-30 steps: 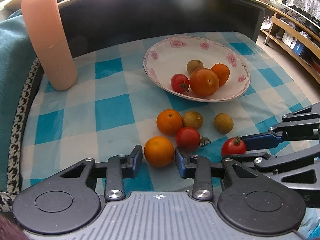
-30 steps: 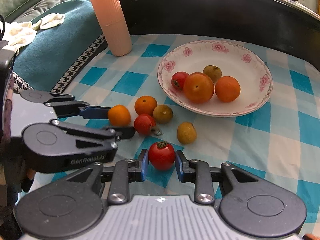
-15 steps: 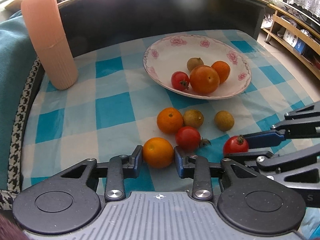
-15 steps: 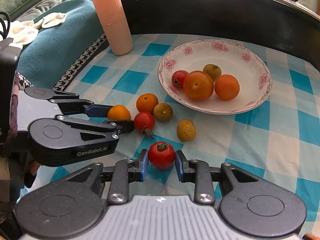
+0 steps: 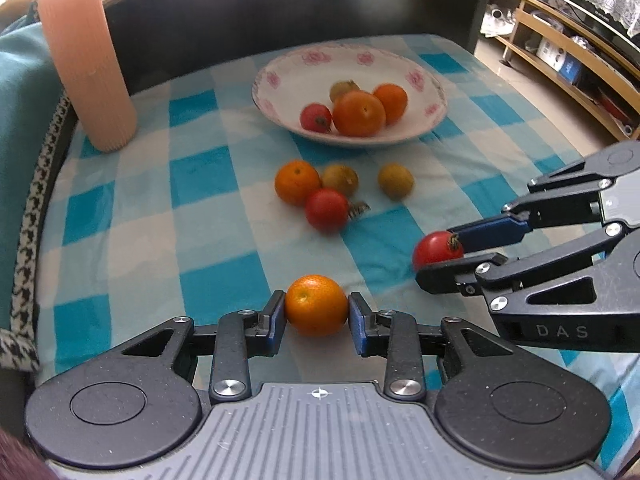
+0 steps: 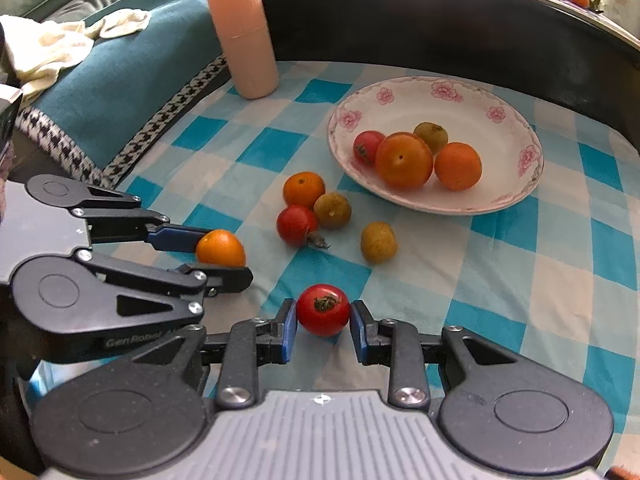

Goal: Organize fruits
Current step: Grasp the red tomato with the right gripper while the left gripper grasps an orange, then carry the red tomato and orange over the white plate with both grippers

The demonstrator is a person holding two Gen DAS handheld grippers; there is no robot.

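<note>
Two fruits are in hand at once: the left tool has its blue pads pressed on either side of a small orange, and the right tool is clamped the same way on a red tomato. Both sit low in the centre of their own wrist views, near the bottom of the checked cloth covering the counter.

The step in hand looks like carrying both pieces to the flowered plate, which stands toward the upper middle of the left view and already holds four fruits at its near side. To do it well, I would lift each fruit clear of the cloth before travelling, since four loose fruits lie between the tools and the plate: an orange, a greenish-brown fruit, a red tomato with a dry stem, and a second greenish fruit. Dragging low would likely knock them rolling. The tomato is probably soft, so the grip should stay only as firm as it is. Setting down in the bare far half of the plate, one tool at a time, would keep the tools from crowding each other over the rim.

Both tools point steeply downward toward the cloth. They stand side by side: the right tool enters the left view from the right edge, and the left tool enters the right view from the left edge. A ribbed pink tumbler stands at upper left, well apart.
</note>
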